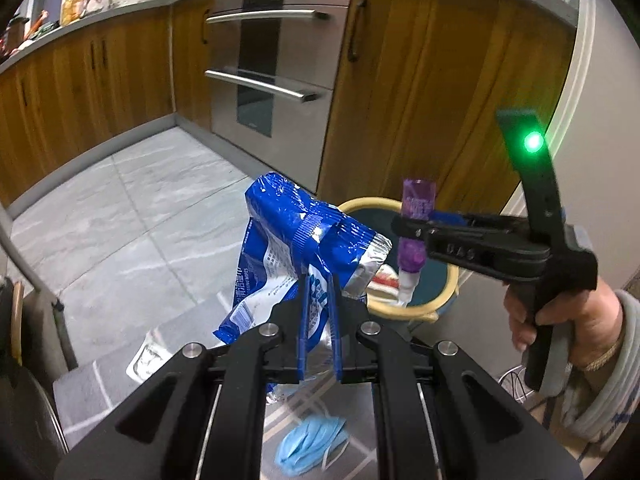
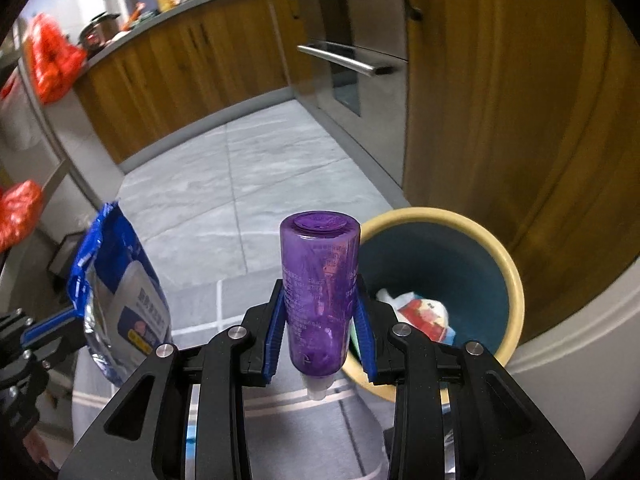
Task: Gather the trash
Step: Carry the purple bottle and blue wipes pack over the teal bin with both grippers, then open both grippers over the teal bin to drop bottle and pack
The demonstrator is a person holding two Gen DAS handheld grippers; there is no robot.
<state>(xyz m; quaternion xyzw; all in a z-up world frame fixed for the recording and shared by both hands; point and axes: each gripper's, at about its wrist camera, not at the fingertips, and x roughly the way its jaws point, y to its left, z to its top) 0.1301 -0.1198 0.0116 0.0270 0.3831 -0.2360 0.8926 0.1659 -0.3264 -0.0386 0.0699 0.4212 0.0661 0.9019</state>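
My left gripper [image 1: 319, 280] is shut on a crumpled blue and silver wrapper [image 1: 288, 240], which sticks up between its blue pads. In the right wrist view the same wrapper [image 2: 120, 280] hangs at the left. My right gripper [image 2: 320, 300] is shut on a purple bottle [image 2: 318, 292], held upside down with its white cap at the bottom. From the left wrist camera that bottle [image 1: 416, 220] and the right gripper [image 1: 412, 229] hang over a round bin [image 1: 434, 308] with a cream rim and dark teal inside. The bin [image 2: 512, 280] holds some trash.
A blue face mask [image 1: 308, 444] lies on a grey mat below the left gripper. Wooden cabinets [image 1: 420, 92] and a steel oven [image 1: 276, 60] stand behind the bin. A white curved wall [image 2: 580, 340] is right of the bin. Grey floor tiles [image 1: 140, 208] spread to the left.
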